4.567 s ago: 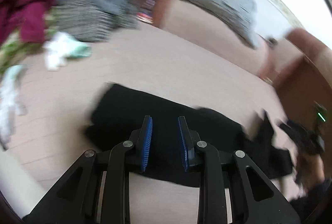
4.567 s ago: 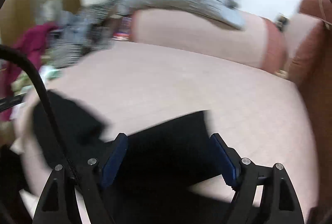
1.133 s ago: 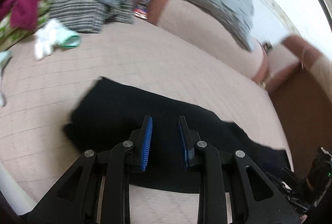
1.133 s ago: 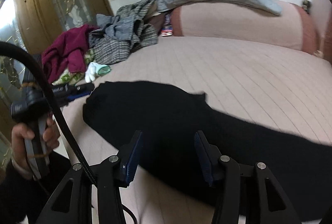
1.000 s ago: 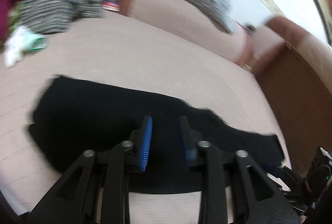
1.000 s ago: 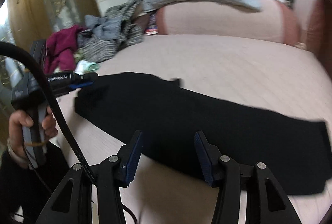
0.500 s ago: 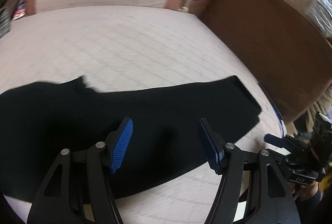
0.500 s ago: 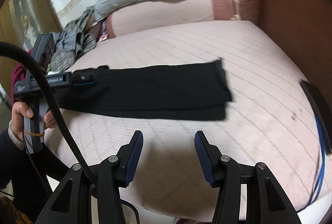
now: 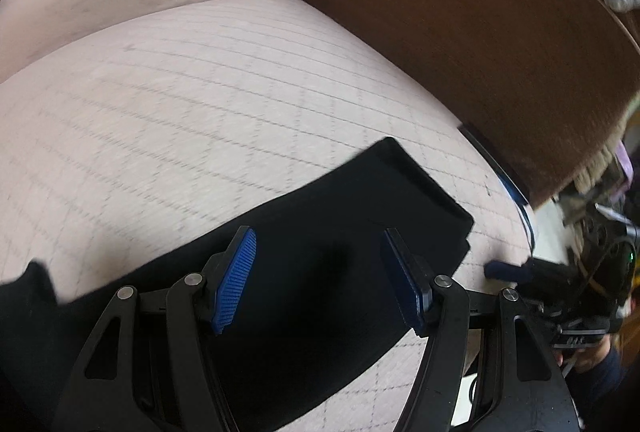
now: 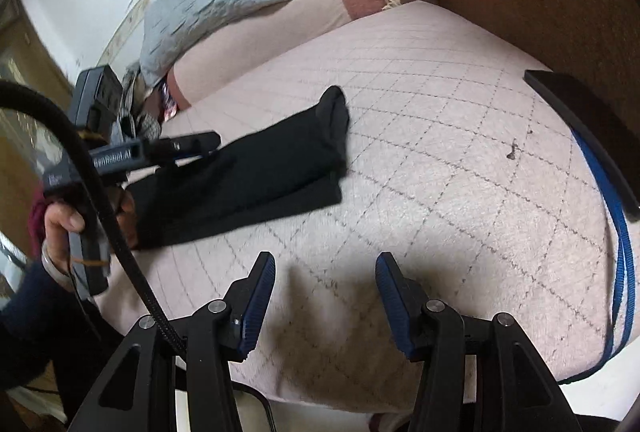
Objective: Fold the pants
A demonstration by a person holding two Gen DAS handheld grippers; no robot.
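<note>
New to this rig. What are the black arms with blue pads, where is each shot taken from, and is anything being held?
No robot here: a person carries a handheld two-finger gripper in each hand, with a fisheye camera looking along the fingers. In the left wrist view the left gripper hangs open above the black pants, which lie flat on the quilted pink bed. In the right wrist view the right gripper is open over bare quilt; the other handheld unit shows at its left edge, gripped by the left hand. Neither gripper holds anything.
</note>
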